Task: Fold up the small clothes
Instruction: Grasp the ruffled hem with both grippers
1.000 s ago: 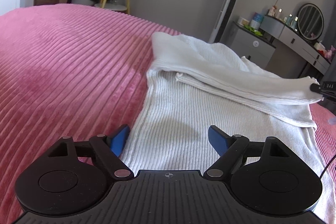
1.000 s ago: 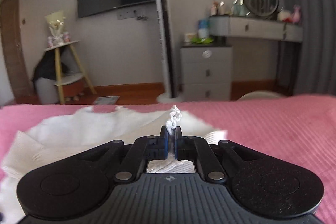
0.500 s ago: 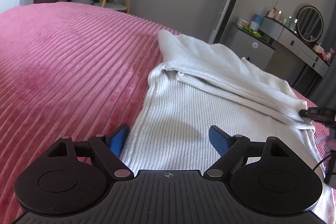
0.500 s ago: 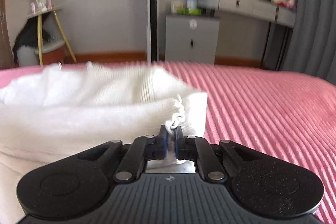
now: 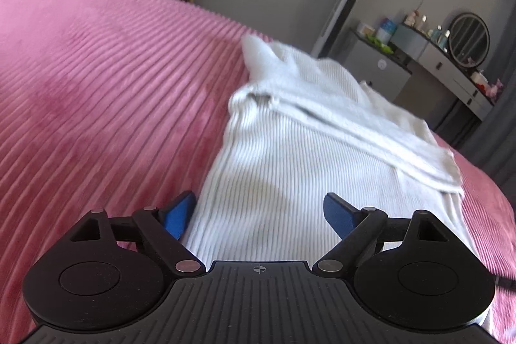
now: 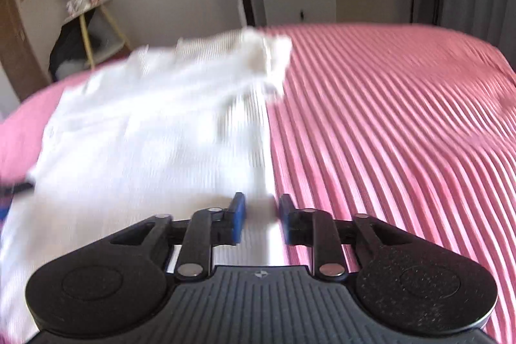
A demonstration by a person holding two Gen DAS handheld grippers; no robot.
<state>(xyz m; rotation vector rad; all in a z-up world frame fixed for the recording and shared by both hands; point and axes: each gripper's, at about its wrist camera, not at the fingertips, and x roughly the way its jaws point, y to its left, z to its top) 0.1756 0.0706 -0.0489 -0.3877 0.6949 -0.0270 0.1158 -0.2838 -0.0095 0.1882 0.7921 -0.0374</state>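
Ribbed white knit garment [image 5: 290,170], corduroy bedspread [image 5: 96,86]

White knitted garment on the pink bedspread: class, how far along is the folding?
Done: one part of the white garment already lies folded across its body, on the pink bedspread. In hand: nothing; the right tongs are opening with nothing pinched, and the left tongs stand wide open above the near edge. Left: the remaining folds into a compact bundle.
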